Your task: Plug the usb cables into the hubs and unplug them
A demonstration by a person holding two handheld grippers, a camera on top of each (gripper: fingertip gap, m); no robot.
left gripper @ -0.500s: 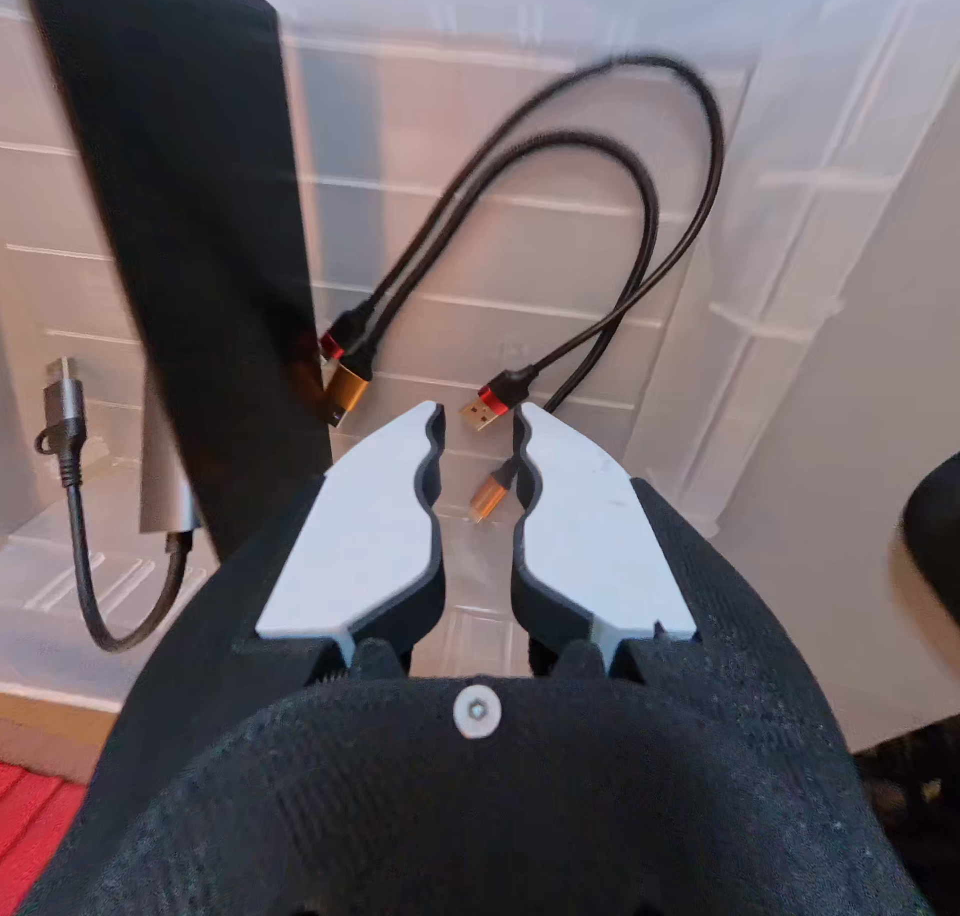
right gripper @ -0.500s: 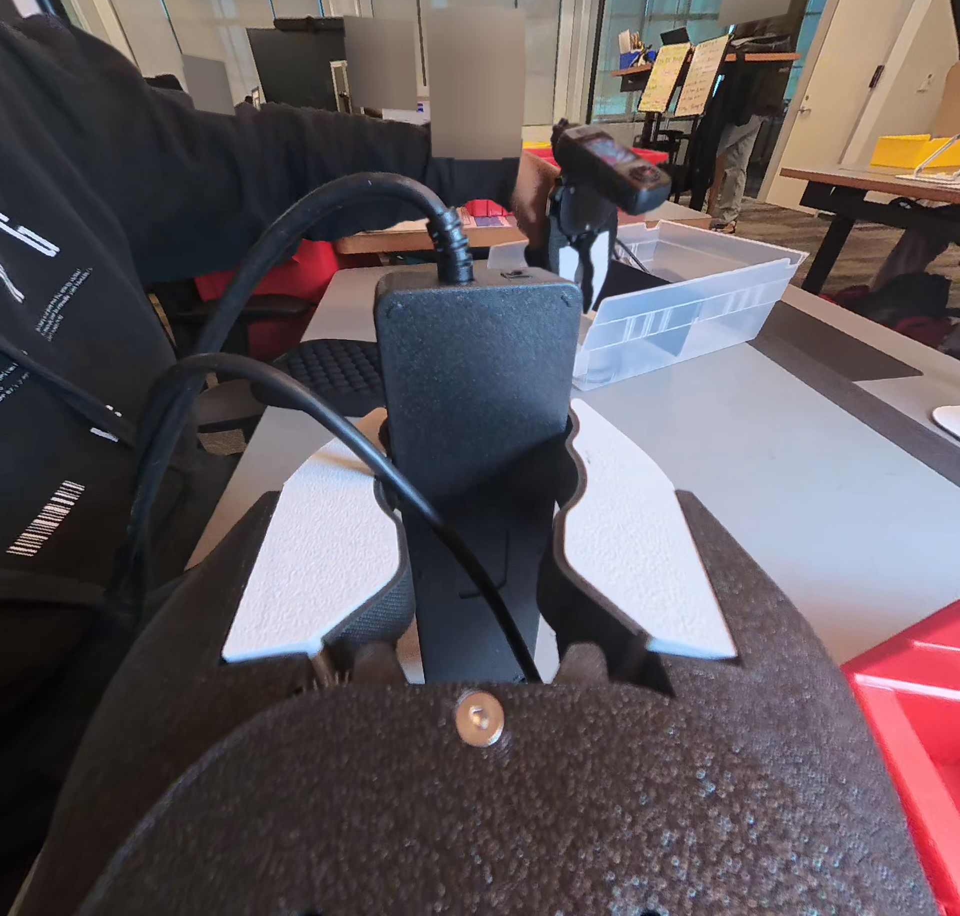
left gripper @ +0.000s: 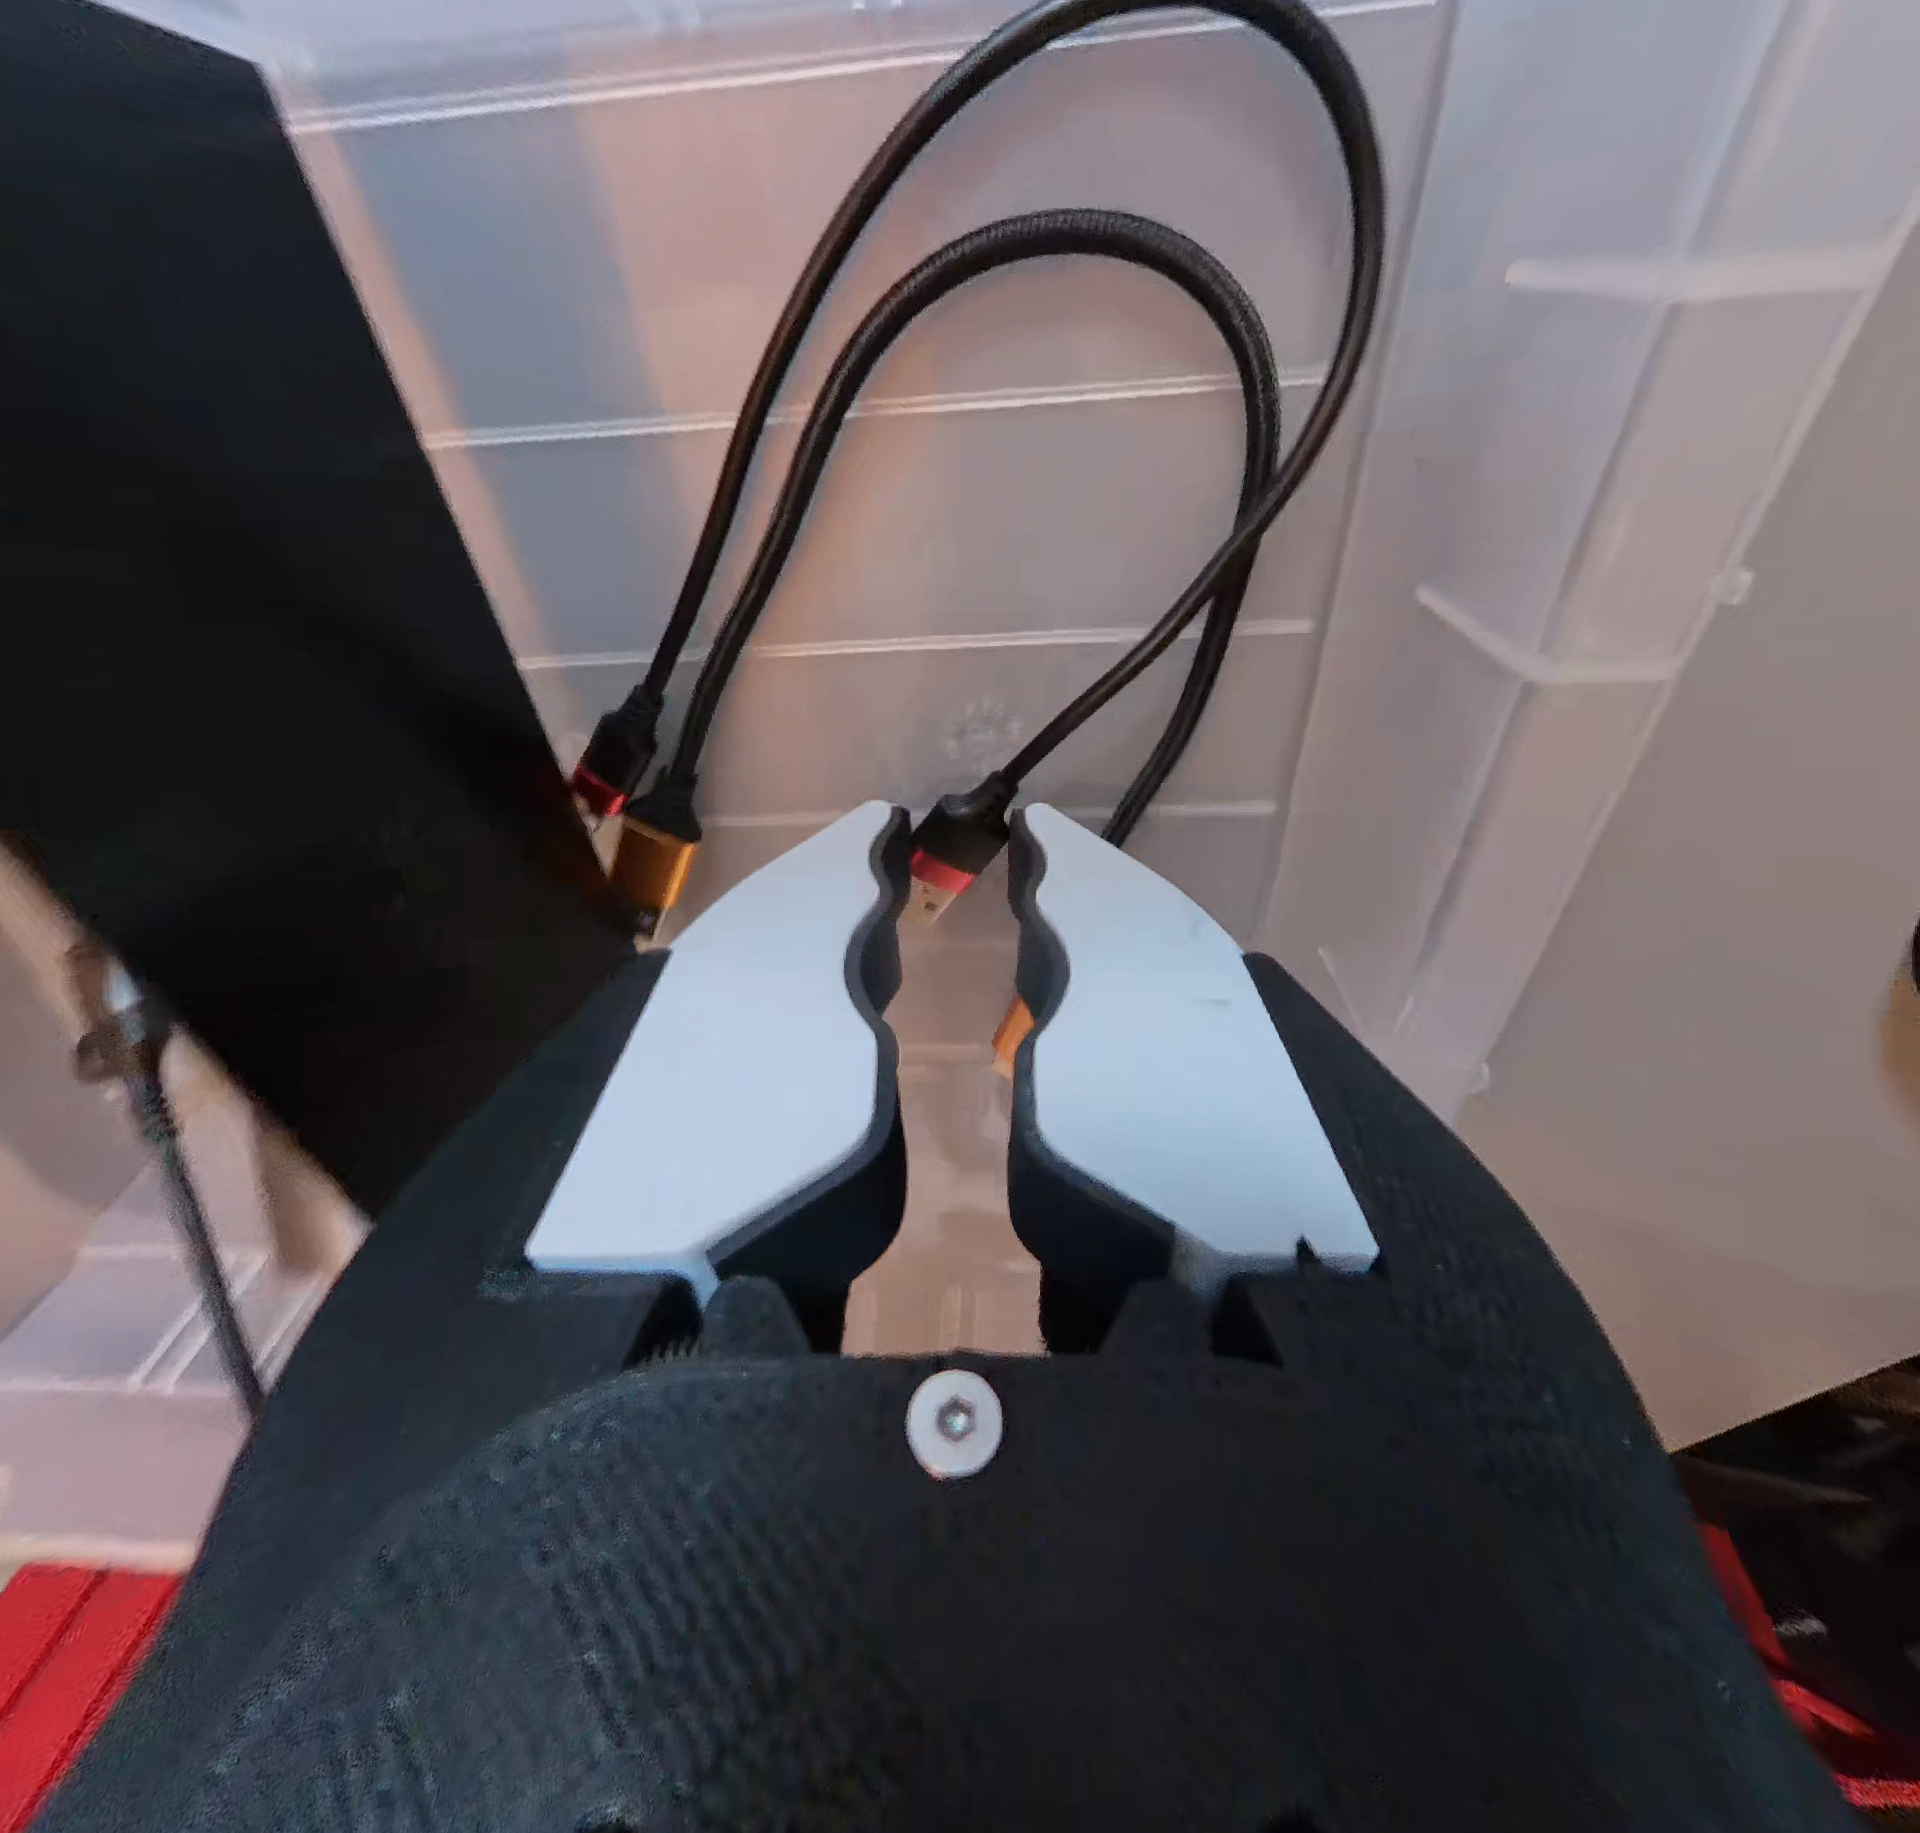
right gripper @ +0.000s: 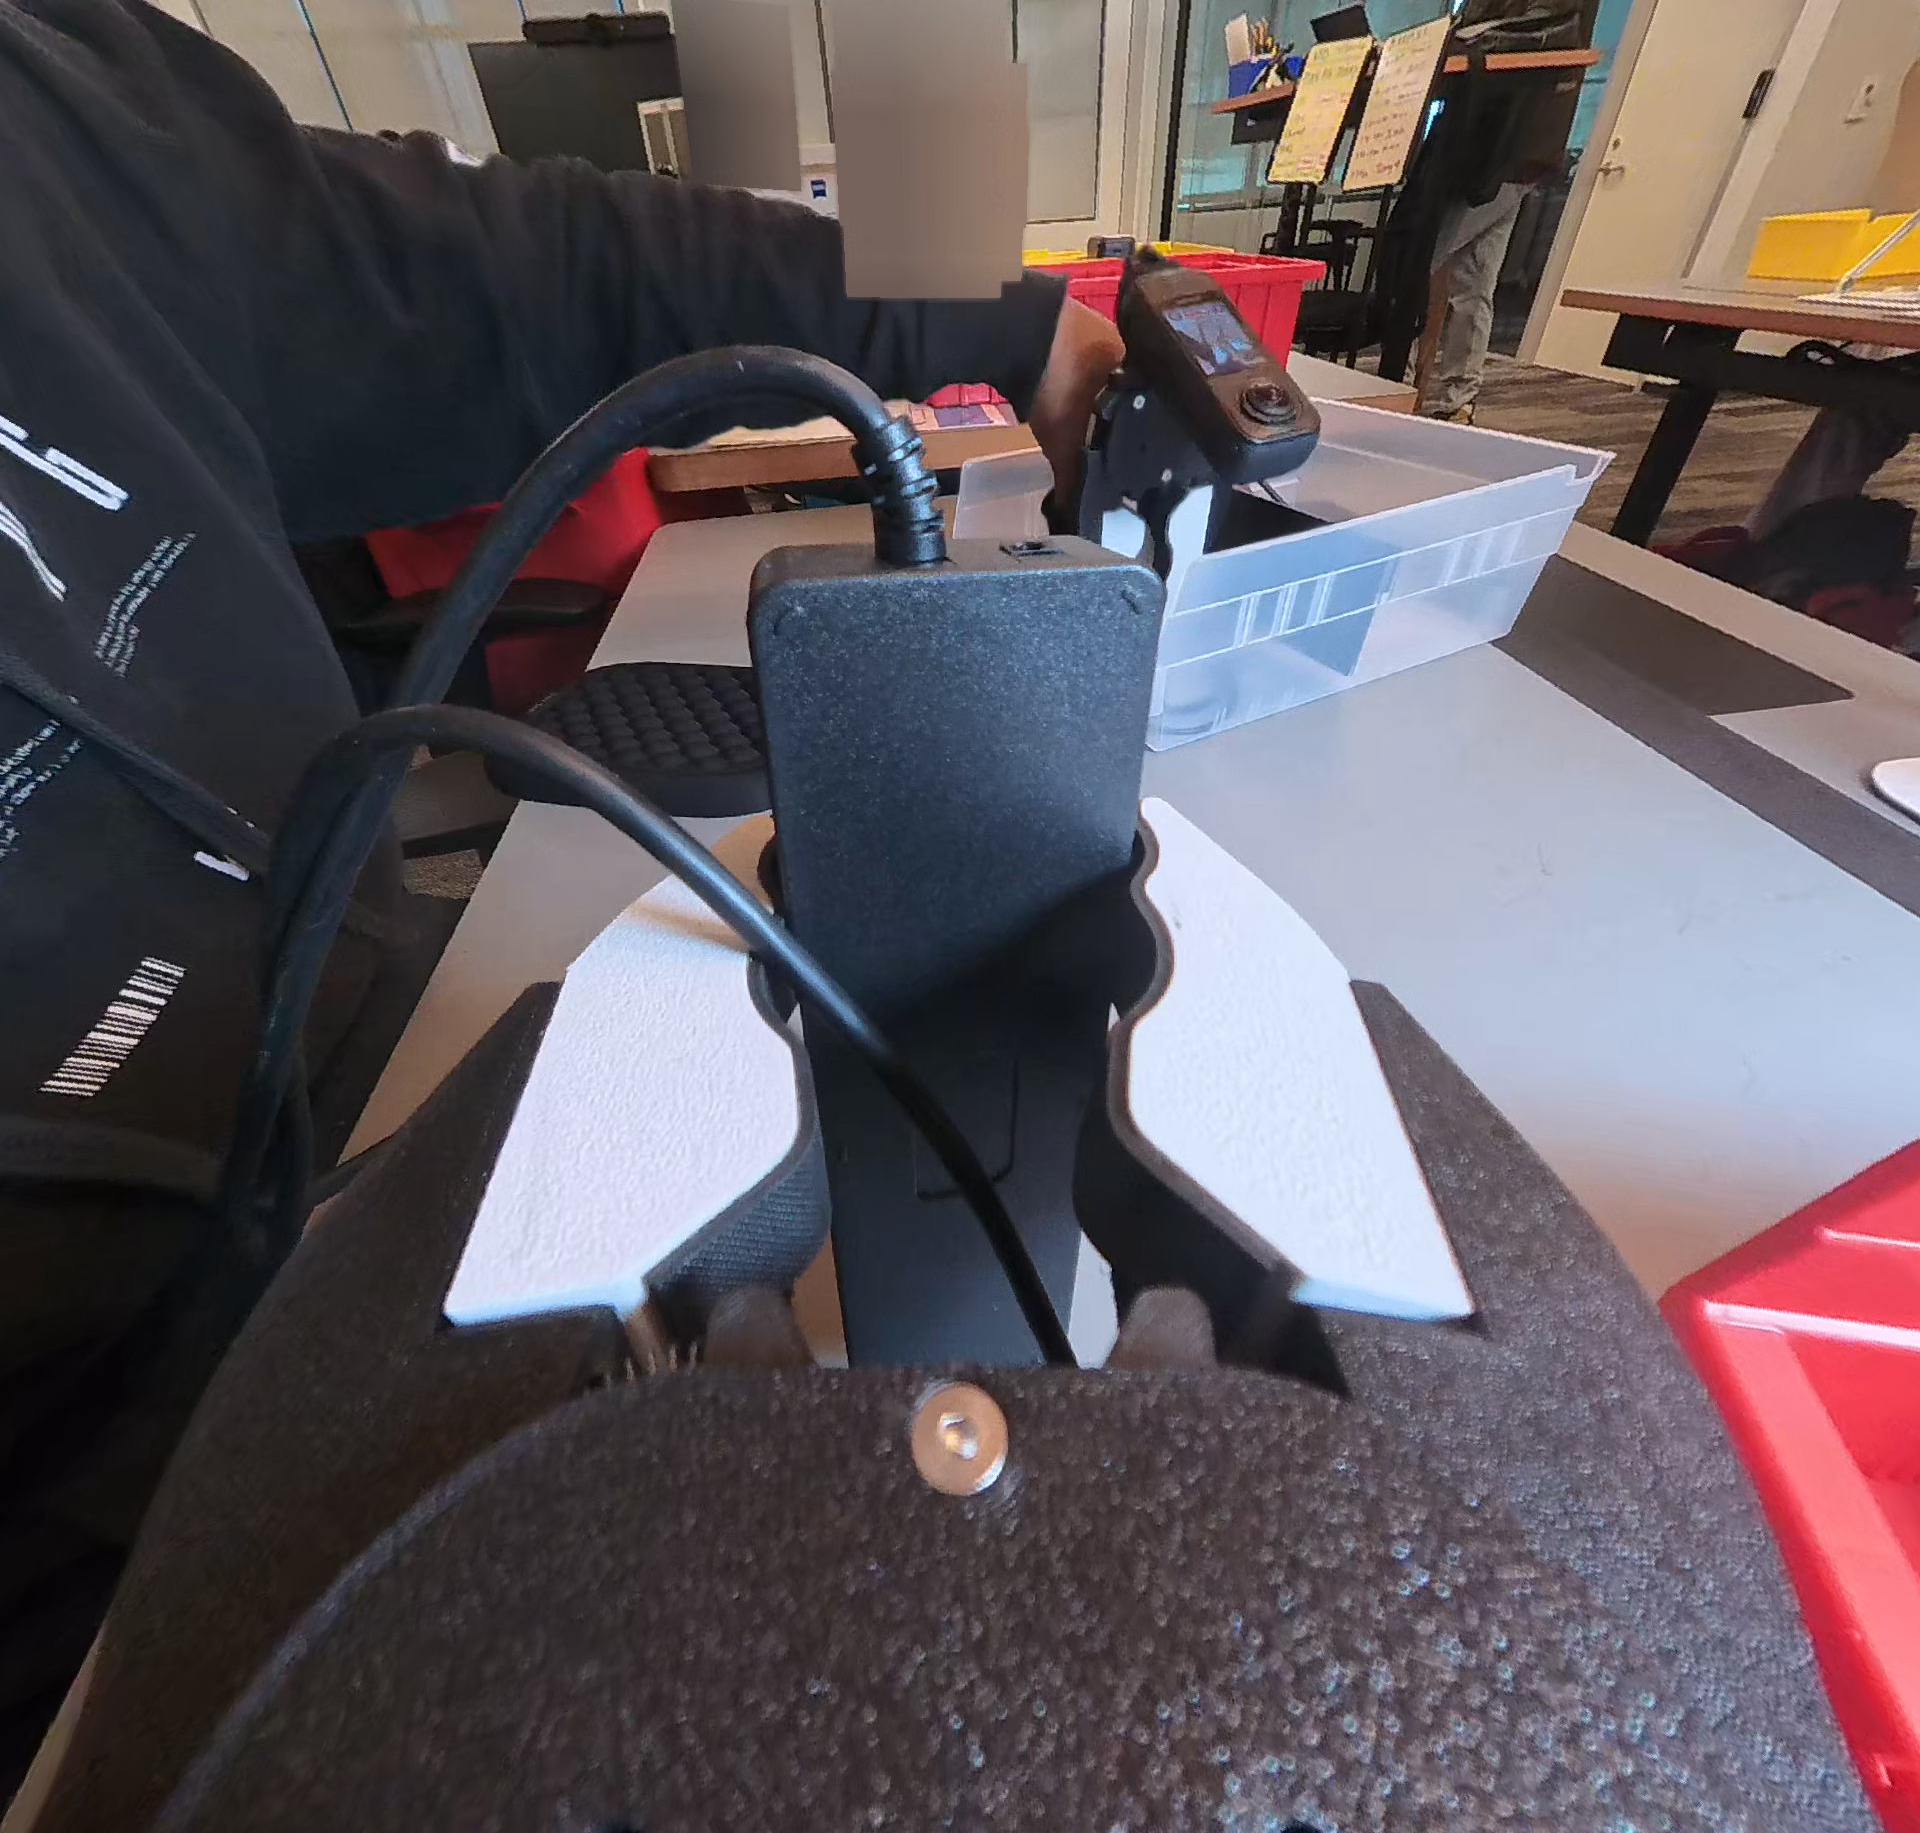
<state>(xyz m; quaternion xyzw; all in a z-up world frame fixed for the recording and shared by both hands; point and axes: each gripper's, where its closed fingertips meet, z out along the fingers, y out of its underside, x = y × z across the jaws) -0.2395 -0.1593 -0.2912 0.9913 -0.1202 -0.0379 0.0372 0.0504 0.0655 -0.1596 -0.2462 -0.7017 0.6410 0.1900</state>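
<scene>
In the left wrist view my left gripper [left gripper: 954, 819] is inside a clear plastic bin [left gripper: 1039, 536]. Its jaws stand slightly apart, with the red-collared USB plug [left gripper: 948, 874] of a thin black cable [left gripper: 1340, 225] between the fingertips. That cable's other red plug [left gripper: 608, 781] lies at the left. A braided cable [left gripper: 1039, 235] has a gold plug [left gripper: 652, 864] at the left and an orange plug [left gripper: 1011, 1030] half hidden by my right finger. In the right wrist view my right gripper [right gripper: 951, 848] is shut on an upright black hub [right gripper: 951, 744] with a thick black cord [right gripper: 665, 412].
A black panel [left gripper: 208, 588] stands at the bin's left. A blurred grey adapter with a short cable [left gripper: 125, 1035] hangs beside it. From the right wrist view the left gripper [right gripper: 1143, 505] reaches into the clear bin [right gripper: 1403, 588] on the grey table [right gripper: 1507, 952]. A red bin [right gripper: 1818, 1420] sits near right.
My left gripper has moved forward onto the cables; the red-collared plug is now between its fingertips, and the gap has narrowed a little. The right gripper and hub have not moved.
</scene>
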